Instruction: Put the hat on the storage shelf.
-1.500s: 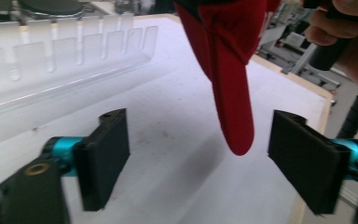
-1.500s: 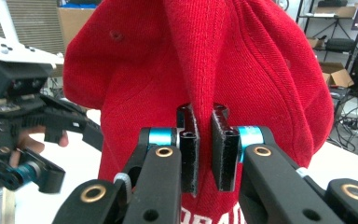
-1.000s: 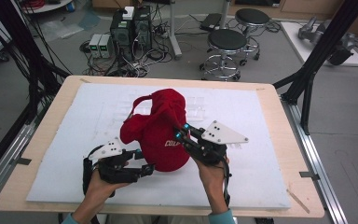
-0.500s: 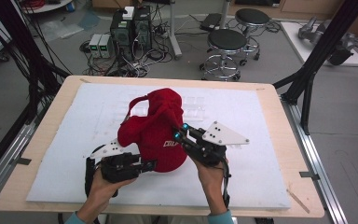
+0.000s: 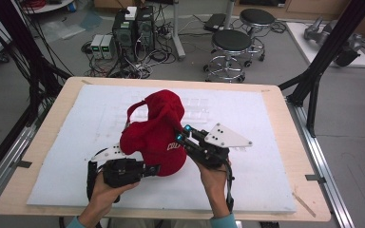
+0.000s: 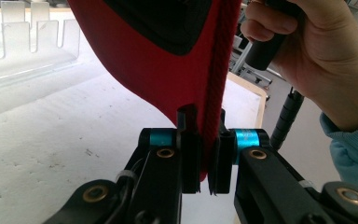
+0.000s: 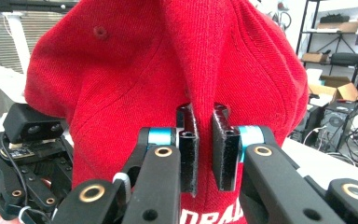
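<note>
A: So, the cap (image 5: 154, 137) is up off the foam mat (image 5: 266, 128), near the table's (image 5: 285, 102) front middle, hanging between both grippers.

B: Who holds what?

A: The left gripper (image 6: 204, 163) has its jaws clamped on the brim edge. In its own view the red edge with the stitched seam runs straight down between the pads (image 6: 189, 158), almost no gap. The right gripper (image 7: 204, 154) is pinching a fold of crown fabric just above the white lettering; jaws narrow, with cloth bunched in the slot.

B: Why two grips?

A: My read: the brim is the only stiff part, so the left one uses it as a handle and sets the cap's orientation. The crown is floppy, so the right one takes a fold to stop it sagging and to shape it. The crown already looks creased inward at the top in the high view.

B: Is the strap free?

A: The back strap (image 5: 135, 109) loops out at the far side, touching nothing that I can see.

B: Anything nearby that matters?

A: A clear slotted rack (image 6: 28, 42) sits farther back on the mat. I can't tell if it's the target.

B: Risk?

A: The right pinch is shallow, just a fold, so I'd guess it could slip if the hands pull apart.
</note>
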Demonstrator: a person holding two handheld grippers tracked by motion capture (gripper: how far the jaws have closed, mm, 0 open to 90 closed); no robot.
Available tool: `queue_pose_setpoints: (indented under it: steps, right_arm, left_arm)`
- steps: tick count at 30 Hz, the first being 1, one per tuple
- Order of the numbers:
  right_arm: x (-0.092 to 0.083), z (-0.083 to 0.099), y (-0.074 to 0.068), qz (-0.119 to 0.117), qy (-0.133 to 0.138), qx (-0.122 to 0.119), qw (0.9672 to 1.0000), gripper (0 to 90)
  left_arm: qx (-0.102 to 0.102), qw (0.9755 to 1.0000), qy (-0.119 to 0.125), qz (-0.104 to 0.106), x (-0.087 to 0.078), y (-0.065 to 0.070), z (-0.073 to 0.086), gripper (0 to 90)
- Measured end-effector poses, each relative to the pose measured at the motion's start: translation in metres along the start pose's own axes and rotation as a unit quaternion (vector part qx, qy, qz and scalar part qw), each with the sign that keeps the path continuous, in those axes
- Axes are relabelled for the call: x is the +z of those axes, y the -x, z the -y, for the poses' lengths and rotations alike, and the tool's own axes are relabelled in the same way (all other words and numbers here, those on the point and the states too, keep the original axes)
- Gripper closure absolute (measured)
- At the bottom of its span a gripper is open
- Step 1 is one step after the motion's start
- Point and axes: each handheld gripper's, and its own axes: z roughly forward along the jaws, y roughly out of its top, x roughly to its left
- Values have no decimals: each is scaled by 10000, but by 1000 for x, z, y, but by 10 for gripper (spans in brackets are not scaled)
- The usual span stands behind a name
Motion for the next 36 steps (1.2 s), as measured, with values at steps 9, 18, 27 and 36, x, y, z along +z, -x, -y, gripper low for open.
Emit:
queue_pose_setpoints:
  steps: [9,18,27,36]
  right_arm:
    - [4,-1,-2,601,59,-192,9980,239]
    - [-2,6,6,995,-191,-172,9947,5]
    - [-25,20,17,1282,-305,-106,9912,5]
    - [-47,36,23,1467,-417,-55,9883,5]
  left_arm:
    - [56,9998,-63,-186,-4,-1,0,854]
    - [225,9982,46,-557,-18,-5,-12,854]
    - [485,9936,143,-1009,-35,-15,-35,854]
    - [833,9849,78,-1517,-44,-37,-60,854]
